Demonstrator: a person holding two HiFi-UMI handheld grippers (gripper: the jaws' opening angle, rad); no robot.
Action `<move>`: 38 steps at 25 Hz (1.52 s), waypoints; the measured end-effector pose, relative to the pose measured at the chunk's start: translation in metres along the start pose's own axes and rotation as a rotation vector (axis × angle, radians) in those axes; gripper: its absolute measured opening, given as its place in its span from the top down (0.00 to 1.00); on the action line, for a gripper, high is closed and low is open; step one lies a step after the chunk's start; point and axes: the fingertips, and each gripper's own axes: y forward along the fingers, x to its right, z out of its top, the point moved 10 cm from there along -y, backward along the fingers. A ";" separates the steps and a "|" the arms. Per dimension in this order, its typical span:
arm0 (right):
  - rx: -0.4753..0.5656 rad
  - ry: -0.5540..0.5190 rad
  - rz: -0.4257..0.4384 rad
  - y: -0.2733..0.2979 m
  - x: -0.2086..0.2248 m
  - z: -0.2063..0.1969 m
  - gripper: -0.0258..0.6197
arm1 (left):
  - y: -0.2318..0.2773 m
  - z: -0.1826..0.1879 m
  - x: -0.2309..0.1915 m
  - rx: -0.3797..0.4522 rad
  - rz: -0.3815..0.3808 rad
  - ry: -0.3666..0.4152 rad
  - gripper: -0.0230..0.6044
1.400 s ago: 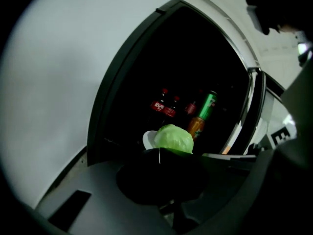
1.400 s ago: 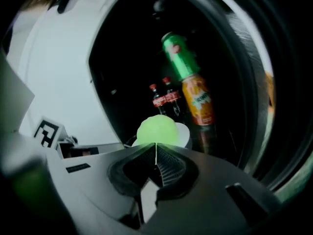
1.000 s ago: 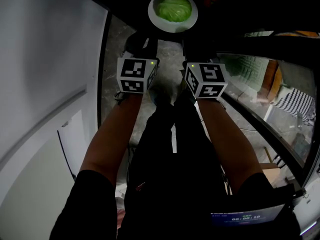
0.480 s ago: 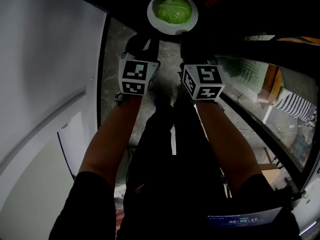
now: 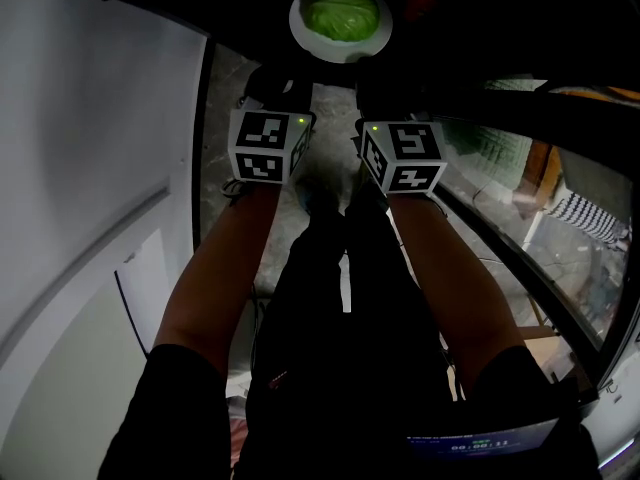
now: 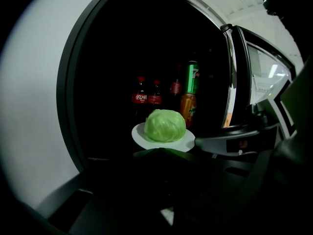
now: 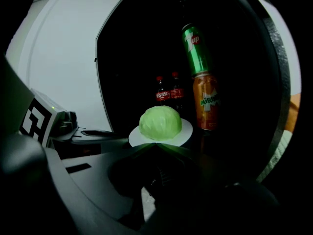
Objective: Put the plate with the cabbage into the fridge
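Grip first: left gripper (image 6: 159,150) clamped tight on the near rim of the white plate (image 6: 139,137), at about 7 o'clock on its edge as seen from the head view. Right gripper (image 7: 156,145) likewise pinched closed on that same rim, at about 5 o'clock. Marker cubes side by side, near each other but apart.

Cabbage (image 6: 165,125) seated in the plate's middle, at 12 o'clock from both sets of jaws, just past the tips. Plate level, in the open mouth of the fridge (image 6: 68,111); cannot tell whether resting on a shelf or carried clear of it.

Deeper in the dark interior, in the left gripper view: two cola bottles (image 6: 141,99) at 11 o'clock of the cabbage, green can (image 6: 192,77) directly above orange can (image 6: 188,109) at 1 o'clock. Fridge door (image 6: 238,72) swung open at 3 o'clock.
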 end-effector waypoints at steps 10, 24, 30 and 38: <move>0.003 0.010 -0.013 0.015 0.009 0.005 0.95 | 0.017 0.008 -0.006 -0.019 0.016 -0.027 0.96; 0.025 0.002 -0.029 0.011 0.006 0.019 0.95 | 0.012 0.019 -0.006 0.021 0.023 -0.001 0.96; 0.079 -0.055 -0.009 -0.014 -0.013 0.041 0.95 | -0.017 0.039 0.005 0.101 0.024 0.037 0.96; 0.132 -0.090 0.012 -0.046 -0.037 0.066 0.95 | -0.062 0.068 0.026 0.179 0.004 0.049 0.96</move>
